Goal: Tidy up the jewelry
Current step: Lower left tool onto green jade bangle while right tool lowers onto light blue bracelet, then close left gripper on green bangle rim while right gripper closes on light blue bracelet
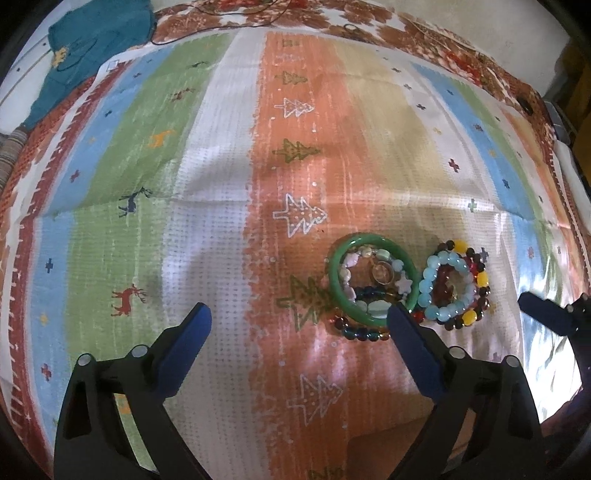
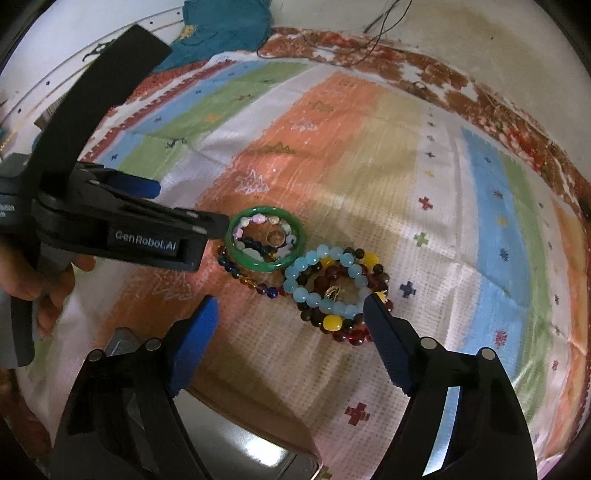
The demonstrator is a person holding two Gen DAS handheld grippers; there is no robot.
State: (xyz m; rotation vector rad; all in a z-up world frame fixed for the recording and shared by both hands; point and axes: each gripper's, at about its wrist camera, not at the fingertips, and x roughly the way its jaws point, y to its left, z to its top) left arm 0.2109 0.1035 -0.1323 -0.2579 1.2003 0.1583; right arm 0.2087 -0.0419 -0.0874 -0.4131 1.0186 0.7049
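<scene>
A pile of jewelry lies on a striped cloth [image 1: 229,192] printed with trees, deer and small crosses, which covers the surface. On the pile's left side is a green bangle [image 1: 373,282] [image 2: 266,238], lying flat, with a bracelet of pale flat beads [image 1: 351,291] and a small gold ring [image 1: 382,272] [image 2: 275,236] inside its circle. A strand of dark blue and amber beads [image 1: 360,332] [image 2: 251,282] pokes out from under the bangle's near edge. Touching the bangle on its right is a light blue bead bracelet [image 1: 428,288] [image 2: 314,275], stacked over a bracelet of dark brown and yellow beads [image 1: 469,314] [image 2: 332,321] and some red beads [image 2: 351,336].

The left hand-held gripper [image 1: 299,317] [image 2: 192,221] has its jaws wide apart with nothing between them (only bare cloth lies in the gap); its right finger [image 1: 413,347] sits just beside the bangle's near rim, and whether it touches I cannot tell. From the right wrist view a bare hand [image 2: 40,284] holds its handle.

The right hand-held gripper [image 2: 291,314] is also apart, gripping nothing; its right finger [image 2: 388,339] lies at the near right edge of the blue and brown bracelets, its left finger [image 2: 195,339] over bare cloth.

A teal cloth [image 1: 92,48] [image 2: 225,26] lies well apart at the far left corner.
</scene>
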